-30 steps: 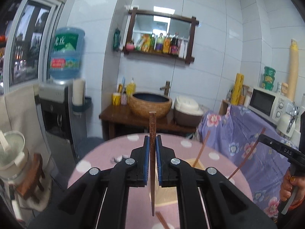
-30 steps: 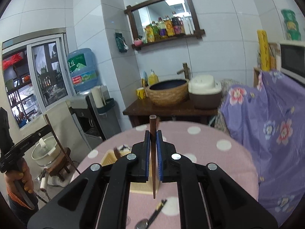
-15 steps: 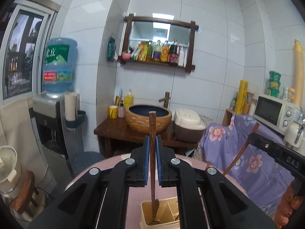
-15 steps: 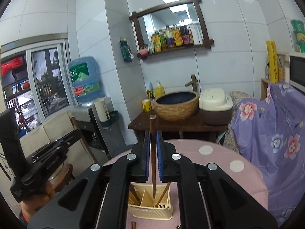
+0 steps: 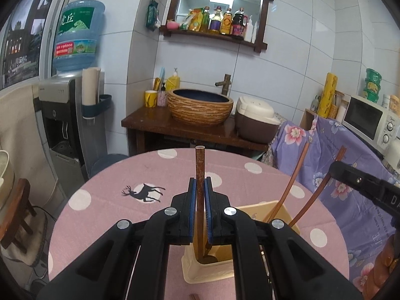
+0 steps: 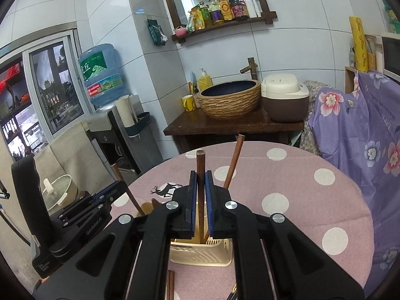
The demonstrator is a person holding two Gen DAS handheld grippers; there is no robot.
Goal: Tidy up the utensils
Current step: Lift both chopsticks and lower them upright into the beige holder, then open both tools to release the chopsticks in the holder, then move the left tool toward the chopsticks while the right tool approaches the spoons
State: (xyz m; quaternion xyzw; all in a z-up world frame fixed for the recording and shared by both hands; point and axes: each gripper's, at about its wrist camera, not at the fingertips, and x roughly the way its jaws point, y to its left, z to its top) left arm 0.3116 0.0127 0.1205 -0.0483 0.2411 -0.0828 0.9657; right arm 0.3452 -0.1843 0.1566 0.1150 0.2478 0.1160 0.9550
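So both sets of pads are pinched tight on a utensil handle right now: my left gripper (image 5: 199, 208) is clamped on a dark wooden spoon (image 5: 199, 175), and my right gripper (image 6: 200, 205) is clamped on a brown chopstick (image 6: 200, 175), both sticks standing pretty much upright between the blue pads. What's changed in the last second is that both hands have come down and forward over the cream utensil holder (image 5: 207, 270). A second ago the sticks were hanging in the air above the pink dotted tablecloth (image 5: 112, 200), and now the spoon's bowl end sits down inside the near compartment of the holder, while in the right view the chopstick's lower end disappears into the slotted basket (image 6: 200, 252) too. Can't tell if either tip is actually touching the bottom yet. Two other chopsticks (image 5: 295, 182) already lean in the far side, with the other gripper's black body just beside them on the right edge. So I reckon both pieces are basically at drop-off, and letting go should be the next thing. There's at least one more stick lying on the cloth (image 6: 170, 285) near the bottom of the right view, so the job isn't finished.
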